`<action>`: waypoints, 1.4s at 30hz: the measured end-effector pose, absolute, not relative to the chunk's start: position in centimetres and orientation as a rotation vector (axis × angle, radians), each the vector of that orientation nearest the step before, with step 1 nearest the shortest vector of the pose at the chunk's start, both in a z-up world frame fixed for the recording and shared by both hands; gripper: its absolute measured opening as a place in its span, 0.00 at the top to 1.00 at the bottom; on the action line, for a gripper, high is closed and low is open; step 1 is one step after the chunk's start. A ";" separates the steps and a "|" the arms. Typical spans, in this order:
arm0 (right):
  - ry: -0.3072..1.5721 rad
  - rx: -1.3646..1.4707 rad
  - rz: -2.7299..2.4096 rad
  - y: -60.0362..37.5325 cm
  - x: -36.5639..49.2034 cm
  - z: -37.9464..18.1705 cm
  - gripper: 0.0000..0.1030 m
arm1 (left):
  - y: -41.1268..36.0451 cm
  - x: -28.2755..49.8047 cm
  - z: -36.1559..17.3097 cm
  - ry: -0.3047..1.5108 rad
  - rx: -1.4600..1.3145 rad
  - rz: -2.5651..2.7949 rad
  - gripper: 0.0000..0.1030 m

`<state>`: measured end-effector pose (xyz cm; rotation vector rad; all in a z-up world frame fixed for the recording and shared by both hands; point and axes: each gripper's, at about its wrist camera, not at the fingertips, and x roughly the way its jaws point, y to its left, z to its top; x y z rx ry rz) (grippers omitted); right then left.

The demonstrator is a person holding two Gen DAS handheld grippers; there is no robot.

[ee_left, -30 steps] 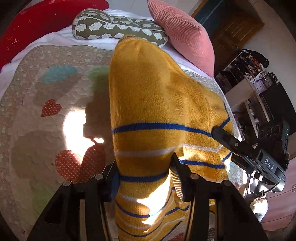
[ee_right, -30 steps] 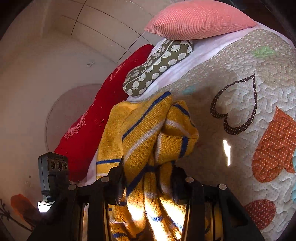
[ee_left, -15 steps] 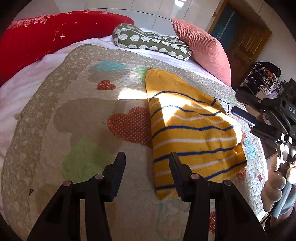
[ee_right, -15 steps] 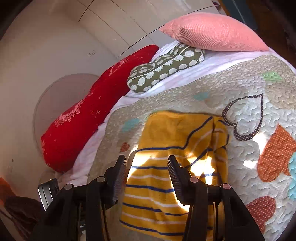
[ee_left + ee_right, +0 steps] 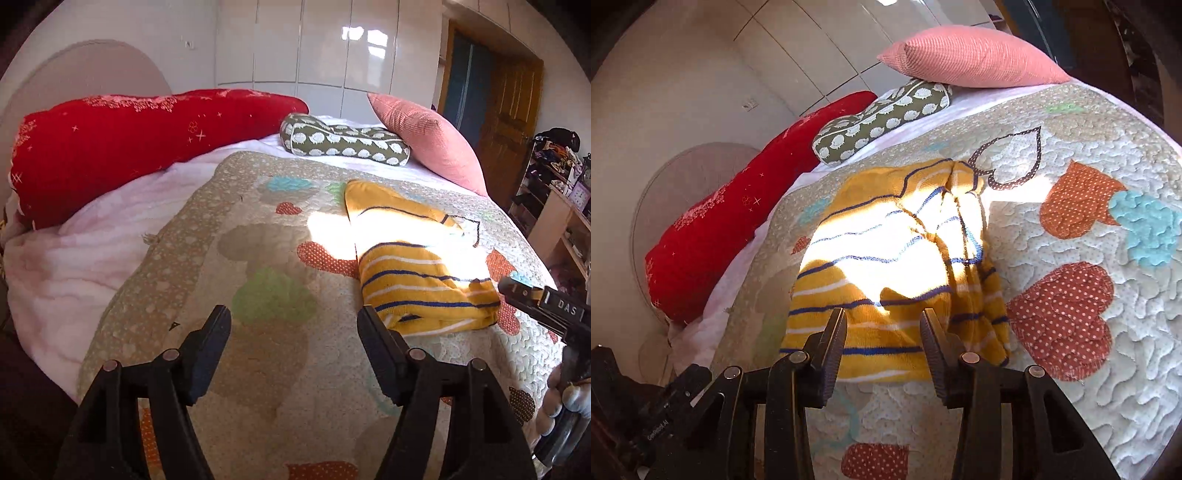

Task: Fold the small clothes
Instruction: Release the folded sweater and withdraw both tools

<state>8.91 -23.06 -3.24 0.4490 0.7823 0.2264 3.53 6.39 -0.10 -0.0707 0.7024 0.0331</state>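
A yellow sweater (image 5: pixel 413 266) with blue and white stripes lies folded on the patchwork quilt (image 5: pixel 258 295), partly in bright sunlight. My left gripper (image 5: pixel 293 321) hovers over bare quilt to the sweater's left; its jaws are opening wide and hold nothing. In the right wrist view the sweater (image 5: pixel 897 240) lies just beyond my right gripper (image 5: pixel 882 317). The right jaws are closing a little, with a clear gap and no cloth pinched between them. The right tool's body (image 5: pixel 543 306) shows at the right edge of the left wrist view, near the sweater's lower corner.
A red pillow (image 5: pixel 129 147), a green patterned cushion (image 5: pixel 343 144) and a pink pillow (image 5: pixel 424 136) line the head of the bed. White bedding (image 5: pixel 92 258) hangs at the left. Shelves with clutter (image 5: pixel 554 206) and a wooden door (image 5: pixel 509 118) stand to the right.
Both grippers held the sweater up a second ago, then let it go. It now lies folded on the quilt. Both grippers have drawn back, and the left jaws have spread wider.
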 end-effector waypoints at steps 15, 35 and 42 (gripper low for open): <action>0.383 0.247 -0.152 -23.3 -6.2 2.4 0.00 | 3.2 -3.9 6.9 0.499 -0.003 0.081 0.00; 0.599 0.225 -0.130 -21.3 -4.9 -2.0 0.00 | 0.3 -2.2 1.7 0.723 0.039 -0.029 0.00; 0.631 0.196 -0.125 -20.7 -4.5 -2.7 0.00 | 0.2 -1.6 0.6 0.779 0.022 -0.049 0.00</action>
